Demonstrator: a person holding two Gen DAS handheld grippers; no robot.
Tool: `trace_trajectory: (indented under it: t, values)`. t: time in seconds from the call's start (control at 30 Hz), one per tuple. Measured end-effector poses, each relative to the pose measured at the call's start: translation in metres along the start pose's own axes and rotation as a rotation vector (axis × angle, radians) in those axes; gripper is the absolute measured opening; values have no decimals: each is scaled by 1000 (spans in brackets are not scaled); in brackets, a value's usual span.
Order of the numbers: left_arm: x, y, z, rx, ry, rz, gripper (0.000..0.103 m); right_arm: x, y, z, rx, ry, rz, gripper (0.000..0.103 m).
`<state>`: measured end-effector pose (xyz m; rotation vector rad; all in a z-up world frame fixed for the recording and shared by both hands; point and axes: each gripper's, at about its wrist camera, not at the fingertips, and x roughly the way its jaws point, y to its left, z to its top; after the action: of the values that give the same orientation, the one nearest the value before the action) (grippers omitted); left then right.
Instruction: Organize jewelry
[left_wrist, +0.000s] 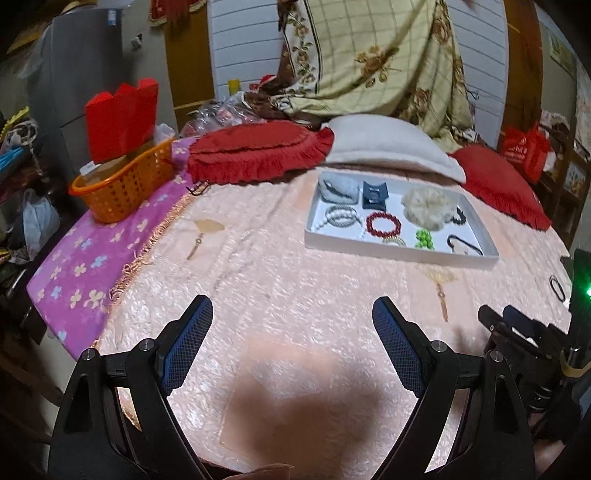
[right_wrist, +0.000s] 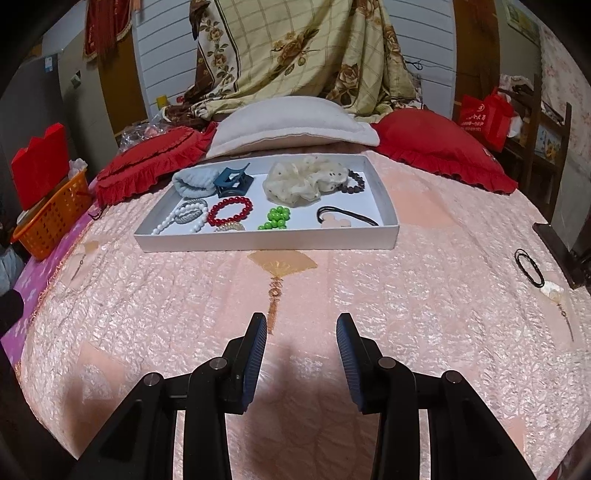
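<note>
Bedroom, pink quilted bedspread (right_wrist: 424, 266) filling both views. Nearest: left gripper (left_wrist: 292, 317) w/ jaws spread wide, nothing between, only bare quilt and its shadow below. Right gripper (right_wrist: 302, 325) has jaws part-way apart, narrower gap, also empty, over a fan motif stitched in the quilt.

Further out sits the white tray (right_wrist: 266, 242) of jewelry, well apart from both sets of fingers: straight ahead in right view, ahead and to the right in left view. Inside: red bead bracelet (right_wrist: 230, 211), green beads (right_wrist: 276, 218), white pearl strand (right_wrist: 167, 221), blue claw clip (right_wrist: 232, 181), cream scrunchie (right_wrist: 303, 179), dark bead bracelet (right_wrist: 356, 181), partly hidden behind scrunchie.

Right view only: black hair tie (right_wrist: 529, 271) loose on quilt near right edge; left view shows it tiny, blurred. Left view alone shows the whole orange basket (left_wrist: 123, 184); right view crops it. Beyond: red pillows, a white one, floral blanket.
</note>
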<state>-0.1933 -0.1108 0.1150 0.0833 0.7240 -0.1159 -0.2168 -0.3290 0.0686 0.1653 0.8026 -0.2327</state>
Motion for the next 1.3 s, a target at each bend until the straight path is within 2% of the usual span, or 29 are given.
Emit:
trace_trajectory:
  t: [0.53,1.3]
  values:
    - [14,1,-9,1,97,-43,88,-6,5,-5,-31,13,-28,38]
    - [24,-8,-19,34,142,-36,88,-3,2,-10,-25,27,-46,38]
